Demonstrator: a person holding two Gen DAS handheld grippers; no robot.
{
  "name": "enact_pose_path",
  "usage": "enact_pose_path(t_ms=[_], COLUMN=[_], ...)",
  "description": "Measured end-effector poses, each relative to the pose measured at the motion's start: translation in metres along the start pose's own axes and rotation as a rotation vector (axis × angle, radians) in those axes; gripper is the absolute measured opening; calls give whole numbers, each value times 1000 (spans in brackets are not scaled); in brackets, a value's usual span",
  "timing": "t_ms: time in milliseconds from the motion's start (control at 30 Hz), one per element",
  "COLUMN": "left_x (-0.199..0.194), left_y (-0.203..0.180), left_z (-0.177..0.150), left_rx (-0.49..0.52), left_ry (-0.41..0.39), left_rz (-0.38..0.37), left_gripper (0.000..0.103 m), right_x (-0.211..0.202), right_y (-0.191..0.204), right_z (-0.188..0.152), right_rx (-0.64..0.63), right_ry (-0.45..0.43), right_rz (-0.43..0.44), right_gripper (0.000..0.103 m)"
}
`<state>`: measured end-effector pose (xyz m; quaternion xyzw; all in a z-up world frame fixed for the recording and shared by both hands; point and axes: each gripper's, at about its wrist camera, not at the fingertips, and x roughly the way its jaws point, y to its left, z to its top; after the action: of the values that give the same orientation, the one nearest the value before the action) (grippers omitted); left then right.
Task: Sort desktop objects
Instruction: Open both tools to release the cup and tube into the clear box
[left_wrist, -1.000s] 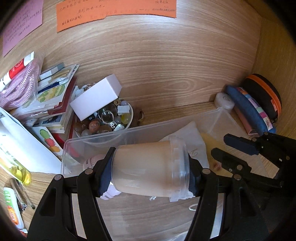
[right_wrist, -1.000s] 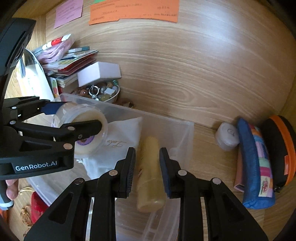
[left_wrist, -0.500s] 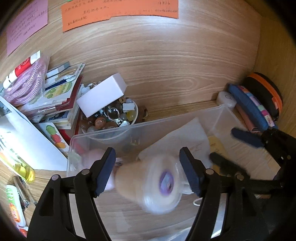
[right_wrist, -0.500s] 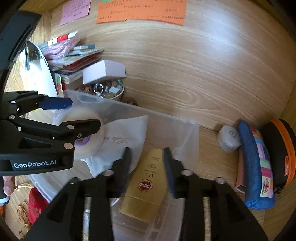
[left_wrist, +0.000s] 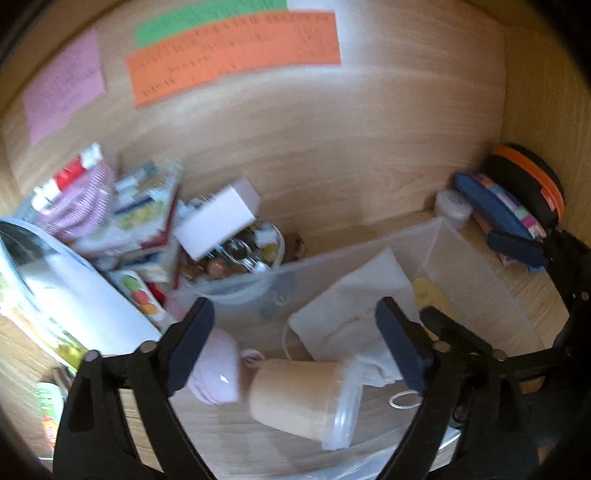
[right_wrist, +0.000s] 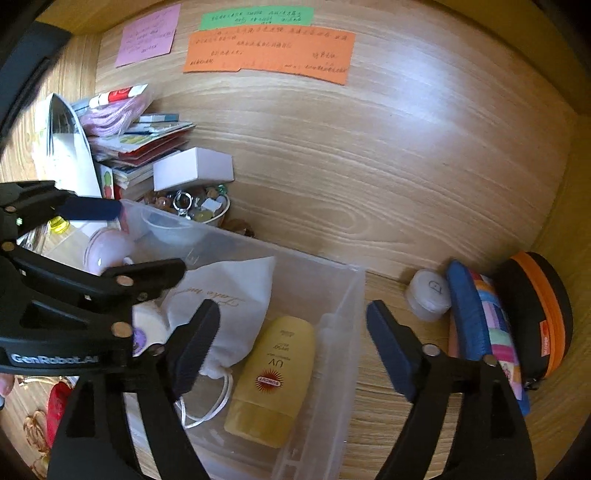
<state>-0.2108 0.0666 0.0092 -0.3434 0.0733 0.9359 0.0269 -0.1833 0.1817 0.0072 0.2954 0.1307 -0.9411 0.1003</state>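
we are at the drop-off: our left gripper (left_wrist: 295, 347) and right gripper (right_wrist: 293, 343) have just been opening, both spread and empty. the beige jar (left_wrist: 303, 398) and yellow sunscreen bottle (right_wrist: 273, 380) lie in the clear bin (right_wrist: 343, 332). next we likely pull back and pick another loose item.

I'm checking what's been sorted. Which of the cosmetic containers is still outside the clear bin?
The small white round jar, standing on the desk beside the blue pencil case. The yellow sunscreen bottle and beige lidded jar lie inside the clear bin.

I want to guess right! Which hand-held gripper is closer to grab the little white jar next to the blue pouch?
Probably the right hand-held gripper: open, empty, nearer the little white jar outside the clear bin.
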Motion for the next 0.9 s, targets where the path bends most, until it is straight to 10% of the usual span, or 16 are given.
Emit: enact_pose_path(t_ms=[333, 900], left_x=[-53, -109], left_y=[41, 22], left_z=[3, -87], left_rx=[-181, -94], left_ry=[-41, 27], left_rz=[-56, -56], left_gripper=[98, 100], right_x=[-31, -131], right_y=[-12, -18], right_z=[15, -27], right_rx=[30, 91], right_ry=[-32, -79], right_rz=[-13, -38], right_gripper=[89, 100])
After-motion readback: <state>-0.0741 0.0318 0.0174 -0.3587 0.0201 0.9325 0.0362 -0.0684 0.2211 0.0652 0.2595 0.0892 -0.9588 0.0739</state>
